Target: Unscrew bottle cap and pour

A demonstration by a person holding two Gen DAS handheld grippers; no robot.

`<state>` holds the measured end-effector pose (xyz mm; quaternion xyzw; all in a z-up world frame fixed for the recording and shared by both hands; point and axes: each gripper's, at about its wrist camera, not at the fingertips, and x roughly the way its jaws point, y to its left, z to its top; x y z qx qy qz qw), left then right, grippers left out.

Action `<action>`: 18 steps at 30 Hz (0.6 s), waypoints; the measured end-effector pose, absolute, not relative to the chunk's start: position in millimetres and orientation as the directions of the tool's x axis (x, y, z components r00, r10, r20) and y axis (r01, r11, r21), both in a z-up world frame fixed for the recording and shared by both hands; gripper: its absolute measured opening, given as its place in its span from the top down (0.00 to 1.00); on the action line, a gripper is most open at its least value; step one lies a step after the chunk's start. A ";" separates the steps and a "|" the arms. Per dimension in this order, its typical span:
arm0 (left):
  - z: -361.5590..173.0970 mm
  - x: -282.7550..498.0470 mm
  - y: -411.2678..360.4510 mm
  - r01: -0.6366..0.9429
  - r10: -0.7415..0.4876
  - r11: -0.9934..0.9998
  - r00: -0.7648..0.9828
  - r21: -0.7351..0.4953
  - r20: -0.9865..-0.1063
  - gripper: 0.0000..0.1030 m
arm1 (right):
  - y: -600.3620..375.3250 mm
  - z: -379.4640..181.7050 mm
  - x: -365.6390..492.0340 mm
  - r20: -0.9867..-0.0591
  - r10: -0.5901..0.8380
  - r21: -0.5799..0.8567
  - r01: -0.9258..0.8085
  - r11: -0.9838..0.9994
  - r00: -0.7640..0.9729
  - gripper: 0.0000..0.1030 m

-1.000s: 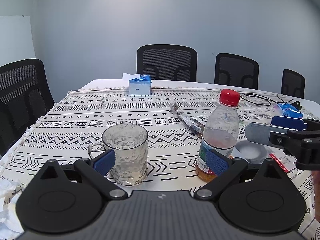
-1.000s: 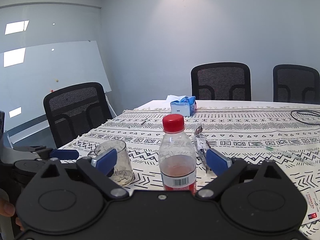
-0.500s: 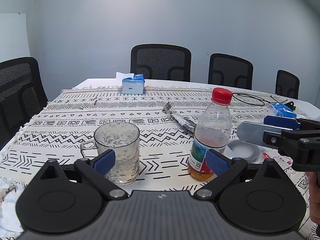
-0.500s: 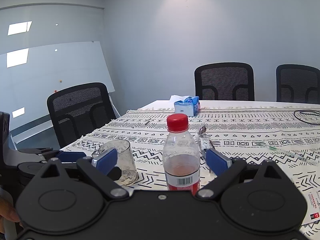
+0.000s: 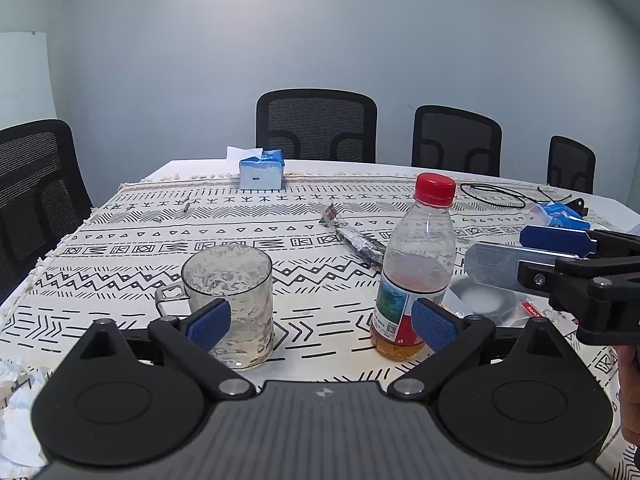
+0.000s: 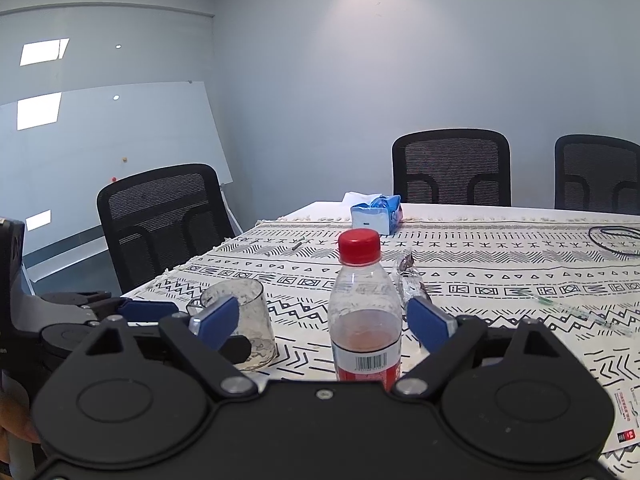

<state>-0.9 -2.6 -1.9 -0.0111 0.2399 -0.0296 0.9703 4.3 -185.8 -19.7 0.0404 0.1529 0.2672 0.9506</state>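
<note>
A clear plastic bottle [image 5: 414, 280] with a red cap [image 5: 435, 189] and a little amber liquid stands upright on the patterned tablecloth [image 5: 120, 264]. An empty glass mug [image 5: 230, 296] stands to its left. My left gripper [image 5: 322, 322] is open, low over the table, its pads in front of mug and bottle. In the right wrist view the bottle [image 6: 365, 320], red cap [image 6: 359, 246] on, stands between the open fingers of my right gripper [image 6: 324, 324]; the mug [image 6: 240, 320] is at left. The right gripper also shows at the right edge of the left wrist view [image 5: 520, 256].
A blue tissue box [image 5: 261, 174] sits at the far edge. A crumpled wrapper [image 5: 356, 240], a black cable loop [image 5: 492, 195], a blue packet [image 5: 560, 216] and a white round dish [image 5: 482, 300] lie right of the bottle. Black chairs [image 5: 316, 126] surround the table.
Both grippers have shifted slightly; the bottle and mug sit a little further left in the left wrist view. The bottle now stands more centred between the right gripper's fingers. Both stay open.
</note>
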 end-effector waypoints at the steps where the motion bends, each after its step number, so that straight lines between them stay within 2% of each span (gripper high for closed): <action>1: -2.0 -0.4 -2.7 0.053 -0.063 0.998 0.883 -0.035 -0.466 0.05 | -186.0 -19.8 4.4 -0.269 0.521 0.160 -0.496 0.853 0.810 0.11; 18: -3.7 0.0 -3.6 0.063 -0.069 0.998 0.882 -0.027 -0.465 0.05 | -186.9 -21.2 4.6 -0.264 0.526 0.167 -0.499 0.851 0.809 0.11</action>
